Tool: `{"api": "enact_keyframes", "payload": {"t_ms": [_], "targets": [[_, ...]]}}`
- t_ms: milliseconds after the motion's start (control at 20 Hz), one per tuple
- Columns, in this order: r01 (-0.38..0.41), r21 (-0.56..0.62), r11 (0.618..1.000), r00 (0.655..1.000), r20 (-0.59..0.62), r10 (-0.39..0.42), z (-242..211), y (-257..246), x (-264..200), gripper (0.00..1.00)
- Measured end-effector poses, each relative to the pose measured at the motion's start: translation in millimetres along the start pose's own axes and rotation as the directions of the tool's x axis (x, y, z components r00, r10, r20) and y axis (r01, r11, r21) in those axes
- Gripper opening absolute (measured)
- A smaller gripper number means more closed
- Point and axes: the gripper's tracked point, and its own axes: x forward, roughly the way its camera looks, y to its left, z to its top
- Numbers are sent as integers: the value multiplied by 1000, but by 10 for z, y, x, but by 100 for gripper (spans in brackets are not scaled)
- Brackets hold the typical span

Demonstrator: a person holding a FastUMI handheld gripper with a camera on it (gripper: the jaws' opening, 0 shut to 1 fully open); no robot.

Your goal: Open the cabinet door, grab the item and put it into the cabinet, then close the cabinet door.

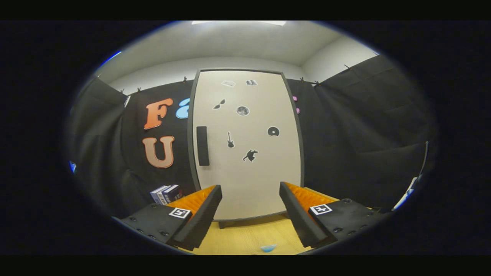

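A tall cabinet (247, 145) with a pale door stands upright straight ahead of me on the wooden table (249, 237). The door is closed and carries several small dark stickers. A dark vertical handle (202, 145) sits near the door's left edge. My gripper (250, 191) is open, its two fingers spread wide with nothing between them, and the door's lower part shows in the gap. The fingertips are short of the door. A small box-like item with dark blue and white sides (167, 194) rests left of the cabinet, just beyond the left finger.
Black cloth walls close in the booth on both sides and behind the cabinet. A small light-blue object (268, 248) lies on the table close below me, between the fingers. The cabinet's dark foot (222, 224) stands on the table.
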Motion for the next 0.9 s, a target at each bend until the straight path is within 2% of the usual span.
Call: {"api": "enact_keyframes", "payload": {"t_ms": [200, 450, 900], "targets": [[14, 5, 1000, 1000, 22, -14, 46, -3, 47, 97], [-47, 39, 998, 999, -22, 48, -173, 167, 7, 98], [-63, 30, 998, 998, -15, 64, -135, 278, 50, 98]]}}
